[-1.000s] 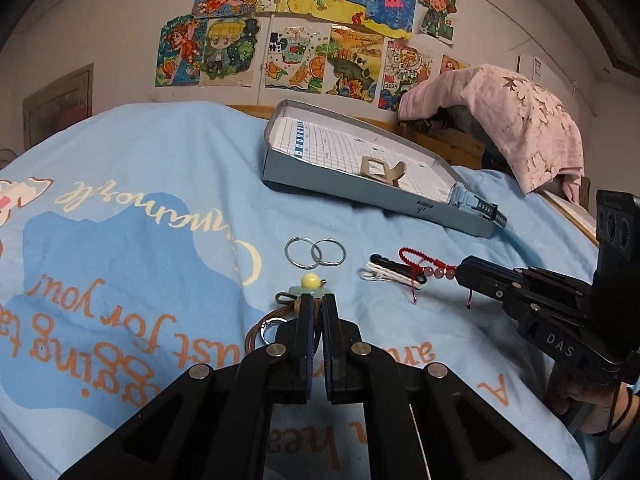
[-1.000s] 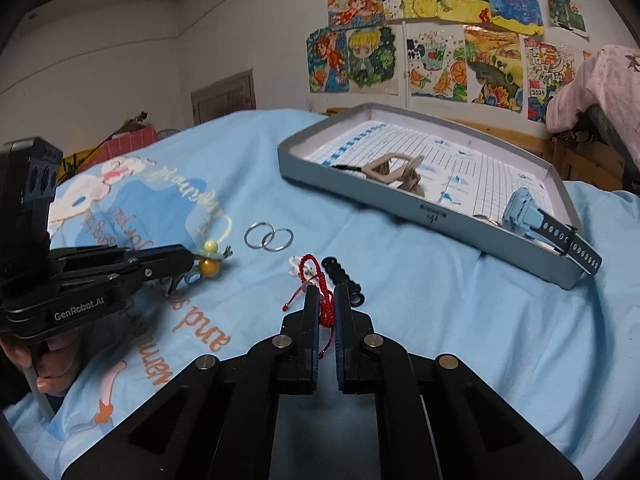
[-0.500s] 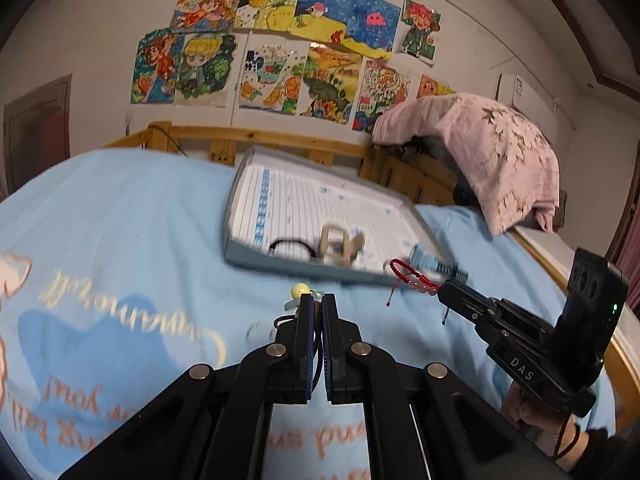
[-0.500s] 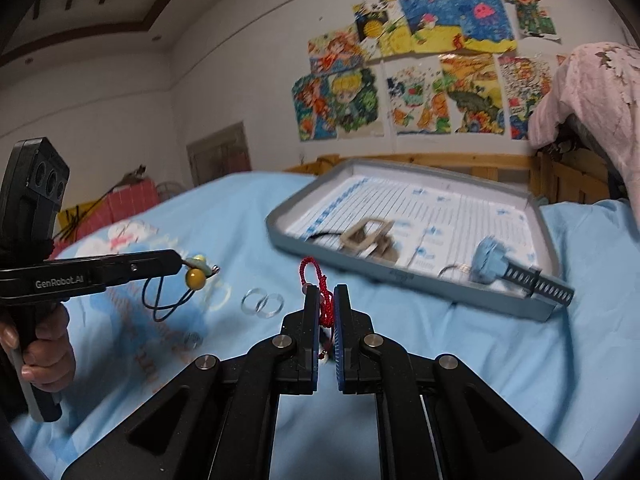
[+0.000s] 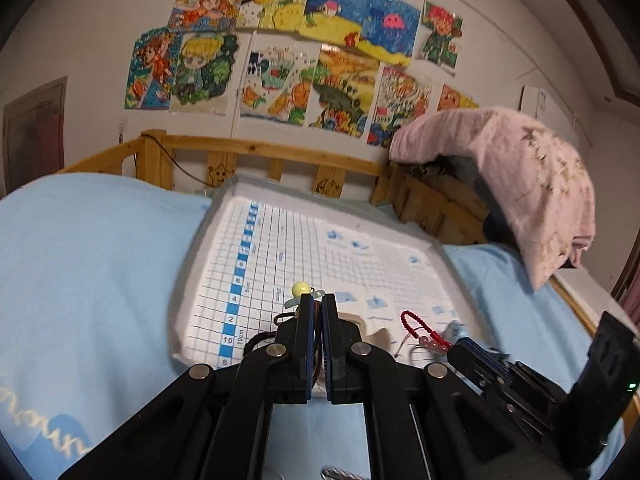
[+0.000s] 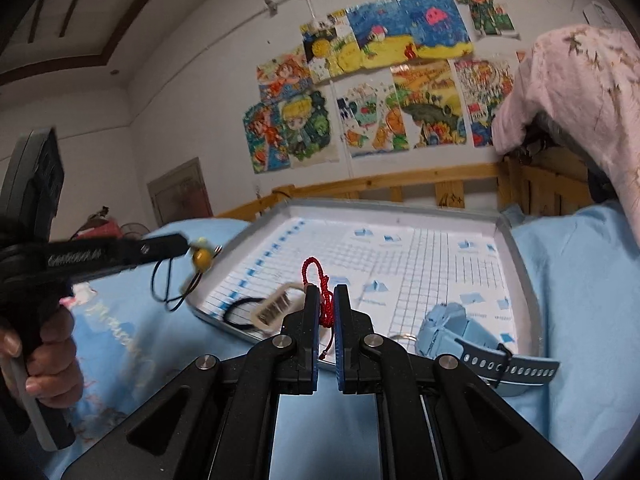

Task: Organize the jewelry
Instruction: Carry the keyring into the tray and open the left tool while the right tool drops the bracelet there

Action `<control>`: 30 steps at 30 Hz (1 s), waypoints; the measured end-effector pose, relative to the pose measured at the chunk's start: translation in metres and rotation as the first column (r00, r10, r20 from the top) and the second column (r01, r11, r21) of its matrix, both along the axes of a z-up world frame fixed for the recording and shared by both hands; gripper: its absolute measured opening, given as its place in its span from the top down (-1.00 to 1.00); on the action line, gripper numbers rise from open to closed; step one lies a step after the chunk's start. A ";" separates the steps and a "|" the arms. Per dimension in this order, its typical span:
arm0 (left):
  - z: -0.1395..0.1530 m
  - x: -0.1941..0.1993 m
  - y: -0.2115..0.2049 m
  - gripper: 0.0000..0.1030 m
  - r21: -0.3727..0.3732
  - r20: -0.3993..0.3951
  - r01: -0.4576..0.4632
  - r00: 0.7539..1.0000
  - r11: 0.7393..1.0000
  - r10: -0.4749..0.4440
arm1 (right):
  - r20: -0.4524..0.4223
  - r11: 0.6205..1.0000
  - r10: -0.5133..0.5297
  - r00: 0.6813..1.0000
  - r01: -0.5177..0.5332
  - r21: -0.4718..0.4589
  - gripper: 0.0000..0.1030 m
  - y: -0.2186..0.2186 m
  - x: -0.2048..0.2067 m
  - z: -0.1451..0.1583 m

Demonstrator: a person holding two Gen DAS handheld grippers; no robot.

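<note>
Red cord bracelet [image 6: 323, 292] — upright, loop topmost.

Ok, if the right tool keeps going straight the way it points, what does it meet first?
Probably the tray's gridded floor. The right tool, shut on the red cord bracelet, points slightly downward over the tray's near rim. Nothing stands directly ahead; the blue watch lies off to the right. Depth is uncertain.

Wall drawings [image 5: 304, 68]; pink blanket [image 5: 532, 184], wooden bedrail [image 5: 264, 150]

Tray [image 6: 516, 264] middle bare; watch [image 6: 452, 324] blocks near corner.
</note>
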State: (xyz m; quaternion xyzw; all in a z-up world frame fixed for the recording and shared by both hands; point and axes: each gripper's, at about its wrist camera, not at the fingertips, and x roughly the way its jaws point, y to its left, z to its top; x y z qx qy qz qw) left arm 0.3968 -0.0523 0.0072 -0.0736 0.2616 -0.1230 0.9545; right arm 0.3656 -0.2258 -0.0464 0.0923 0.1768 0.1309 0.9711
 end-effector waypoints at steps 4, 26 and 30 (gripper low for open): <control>-0.024 0.015 -0.006 0.92 0.021 -0.044 -0.004 0.999 1.000 0.005 | -0.050 1.000 -0.004 0.999 0.004 0.007 0.88 0.002 0.018 -0.010; -0.027 -0.016 -0.002 0.04 0.040 -0.025 -0.039 0.999 0.998 0.041 | -0.103 0.998 -0.047 0.994 0.050 0.027 0.52 -0.003 0.015 -0.020; -0.011 -0.032 0.001 -0.13 0.029 0.013 -0.050 0.999 0.998 0.050 | -0.075 0.997 -0.069 0.995 0.072 0.042 0.30 -0.012 0.004 -0.010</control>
